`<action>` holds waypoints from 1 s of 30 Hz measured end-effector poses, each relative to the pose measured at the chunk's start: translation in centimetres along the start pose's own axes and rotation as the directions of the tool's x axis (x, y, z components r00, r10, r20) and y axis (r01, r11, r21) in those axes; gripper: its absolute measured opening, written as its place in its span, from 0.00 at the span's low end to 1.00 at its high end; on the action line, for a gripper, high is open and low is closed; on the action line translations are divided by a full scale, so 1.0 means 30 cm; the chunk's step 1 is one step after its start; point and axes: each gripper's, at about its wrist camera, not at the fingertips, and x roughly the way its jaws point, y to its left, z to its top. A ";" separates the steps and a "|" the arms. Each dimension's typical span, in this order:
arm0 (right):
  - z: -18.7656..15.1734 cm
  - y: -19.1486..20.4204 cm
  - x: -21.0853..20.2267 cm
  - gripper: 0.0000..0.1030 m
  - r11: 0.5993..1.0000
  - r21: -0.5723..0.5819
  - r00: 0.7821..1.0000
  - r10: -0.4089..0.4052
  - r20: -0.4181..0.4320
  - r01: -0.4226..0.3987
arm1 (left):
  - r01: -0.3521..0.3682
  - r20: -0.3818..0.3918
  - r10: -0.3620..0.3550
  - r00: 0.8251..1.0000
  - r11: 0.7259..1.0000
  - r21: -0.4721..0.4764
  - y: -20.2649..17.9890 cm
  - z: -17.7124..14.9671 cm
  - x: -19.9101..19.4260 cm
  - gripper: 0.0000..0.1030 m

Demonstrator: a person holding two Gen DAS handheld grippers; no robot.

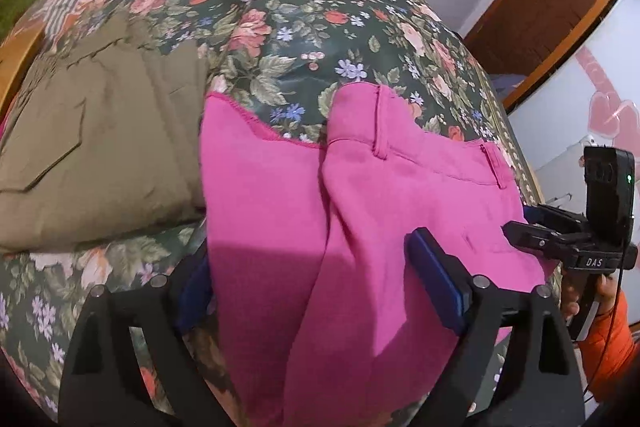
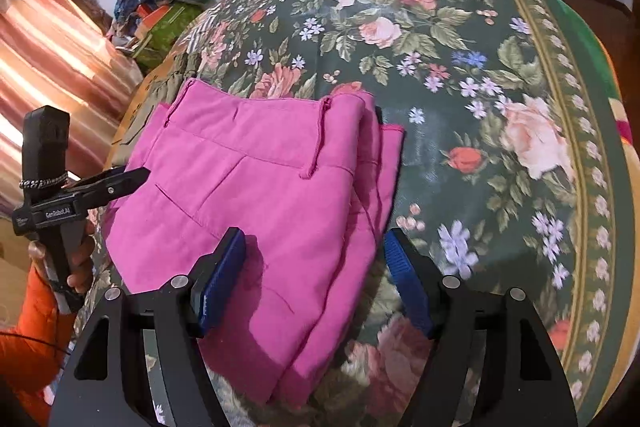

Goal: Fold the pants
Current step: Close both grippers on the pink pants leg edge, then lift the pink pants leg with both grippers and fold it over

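Pink pants [image 1: 352,211] lie folded on a floral bedspread [image 1: 288,27], waistband and belt loops on the far side. My left gripper [image 1: 316,283] is open, with the near part of the pants between its blue pads; one pad [image 1: 436,279] rests on the cloth. In the right wrist view the pants [image 2: 256,187] lie left of centre. My right gripper [image 2: 316,279] is open, its left pad [image 2: 220,279] on the pink cloth, its right pad [image 2: 408,283] over the bedspread. Each gripper shows in the other's view, the right one [image 1: 532,235] and the left one [image 2: 120,183] at the pants' edges.
Folded olive-brown pants [image 1: 100,147] lie on the bed left of the pink ones. A pile of clothes [image 2: 160,7] sits at the far left beside a pink curtain [image 2: 48,59]. A wooden door frame [image 1: 552,7] stands at the right. The bedspread's border [image 2: 576,131] runs along the right edge.
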 end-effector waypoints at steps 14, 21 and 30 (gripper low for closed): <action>0.018 -0.013 -0.049 0.16 1.000 0.014 0.997 0.010 0.082 -0.011 | 0.044 0.032 -0.046 0.998 0.998 0.050 -0.041 0.001 -0.088 0.29; 0.026 0.070 -0.138 0.13 0.998 -0.068 0.990 0.001 0.140 0.008 | 0.011 0.111 -0.022 0.994 0.995 0.103 -0.092 -0.006 -0.203 0.24; 0.071 0.237 -0.227 0.13 0.987 -0.158 0.977 0.013 0.214 0.021 | -0.012 0.223 -0.008 0.975 0.996 0.090 -0.055 0.013 -0.396 0.23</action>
